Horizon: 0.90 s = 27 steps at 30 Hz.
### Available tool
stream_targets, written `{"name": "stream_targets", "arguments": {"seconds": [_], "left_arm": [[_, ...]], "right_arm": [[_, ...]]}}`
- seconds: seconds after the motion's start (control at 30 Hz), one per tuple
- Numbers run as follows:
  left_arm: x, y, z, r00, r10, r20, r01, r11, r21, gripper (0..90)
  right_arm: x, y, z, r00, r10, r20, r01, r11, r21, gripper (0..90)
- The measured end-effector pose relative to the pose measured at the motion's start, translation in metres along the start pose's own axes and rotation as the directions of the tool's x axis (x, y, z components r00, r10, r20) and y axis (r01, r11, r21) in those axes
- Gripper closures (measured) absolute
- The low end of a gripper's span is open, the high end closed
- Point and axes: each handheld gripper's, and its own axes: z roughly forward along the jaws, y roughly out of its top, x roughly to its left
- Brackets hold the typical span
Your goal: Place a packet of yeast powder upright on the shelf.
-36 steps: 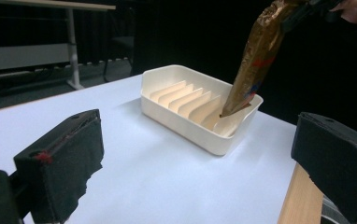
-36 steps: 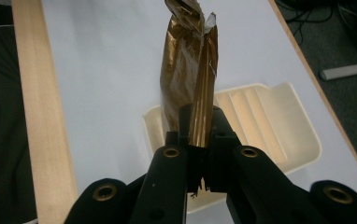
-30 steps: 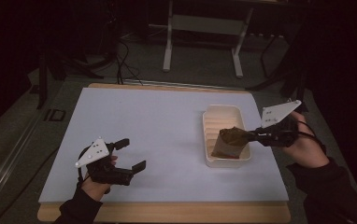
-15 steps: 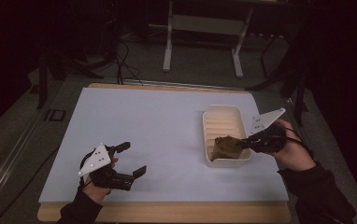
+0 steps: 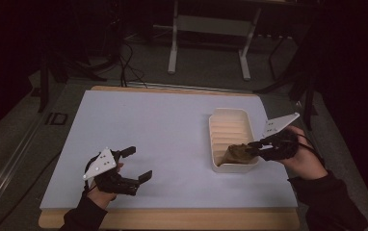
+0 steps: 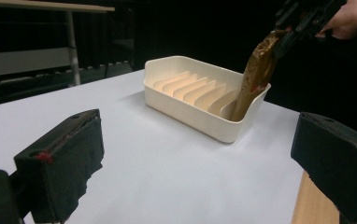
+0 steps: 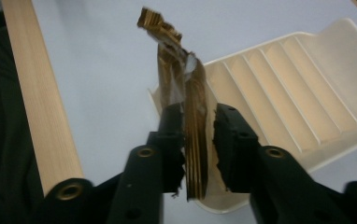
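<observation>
My right gripper (image 5: 253,147) pinches a crumpled brown wrapper (image 7: 193,135) between its jaws, its lower end dipping into the near end of the ribbed cream tray (image 5: 230,126) just ahead. My left gripper (image 5: 138,163) hovers spread wide, well apart from the tray.

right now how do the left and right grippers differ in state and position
The left gripper has its jaws spread wide with nothing between them; the right gripper is clamped on a brown packet. The left sits low over the bare white table, away from the cream tray; the right reaches over the tray's near end. Both are black and hand-held.
</observation>
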Motion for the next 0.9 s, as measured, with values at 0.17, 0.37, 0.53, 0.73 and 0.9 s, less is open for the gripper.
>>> {"name": "stream_targets", "arguments": {"seconds": [0.17,0.37,0.53,0.73,0.9], "left_arm": [[-0.001,-0.002,0.002,1.0000,0.006,0.003,-0.006,0.9998,0.017,3.4],[0.000,-0.004,0.003,1.0000,-0.002,0.004,0.002,0.9996,0.029,3.3],[-0.002,-0.003,0.003,1.0000,0.005,0.008,-0.006,0.9996,0.026,3.3],[-0.002,-0.003,0.003,0.9999,0.012,0.009,-0.012,0.9996,0.024,3.3],[-0.002,-0.004,0.004,0.9999,0.007,0.012,-0.007,0.9996,0.026,3.3]], "right_arm": [[0.005,0.008,-0.011,0.9998,0.015,0.016,-0.013,0.997,-0.082,57.3],[0.017,0.026,-0.020,0.9982,0.008,0.059,0.002,0.986,-0.166,46.9],[0.031,0.041,-0.020,0.9938,0.021,0.109,0.003,0.977,-0.214,35.0],[0.051,0.056,-0.014,0.9834,0.027,0.180,0.025,0.959,-0.281,16.4],[0.063,0.064,-0.010,0.9828,0.028,0.183,0.038,0.937,-0.347,13.3]]}}
